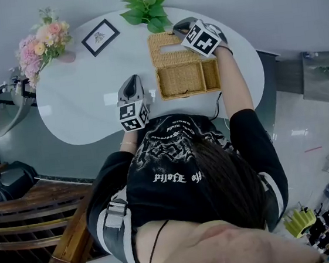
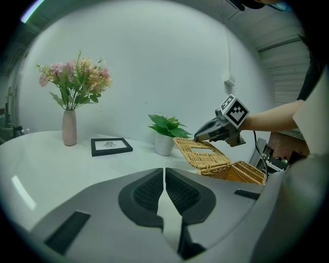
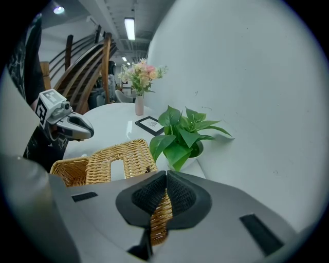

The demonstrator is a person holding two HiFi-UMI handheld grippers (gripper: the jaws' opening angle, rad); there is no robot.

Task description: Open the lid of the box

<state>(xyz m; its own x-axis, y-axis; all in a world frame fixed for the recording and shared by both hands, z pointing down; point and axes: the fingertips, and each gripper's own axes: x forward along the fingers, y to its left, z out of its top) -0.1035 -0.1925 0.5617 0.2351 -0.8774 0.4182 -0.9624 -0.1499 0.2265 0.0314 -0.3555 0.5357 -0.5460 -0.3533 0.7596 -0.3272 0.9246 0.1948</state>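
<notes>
I've got my right gripper [image 3: 165, 179] at the far side of the box [image 1: 187, 79]. Its jaws are pinched almost together on the free edge of the wicker lid [image 3: 115, 159], and I can see the weave caught between the pads. The lid is swung back behind the box and slopes up from the hinge, so the gripped edge is off the table [image 1: 84, 99]. The box stands open with the person just in front of it. It has a wide compartment and a narrower one at its right end.

My left gripper [image 2: 164, 181] is near the box's front left corner and clear of it. Its jaws are closed against each other with nothing between them.

A potted plant [image 1: 148, 9] stands just behind the lid. A framed picture [image 1: 100, 37] lies behind and to the left of the box. A vase of flowers [image 1: 42, 44] stands further left, well apart from the box.
</notes>
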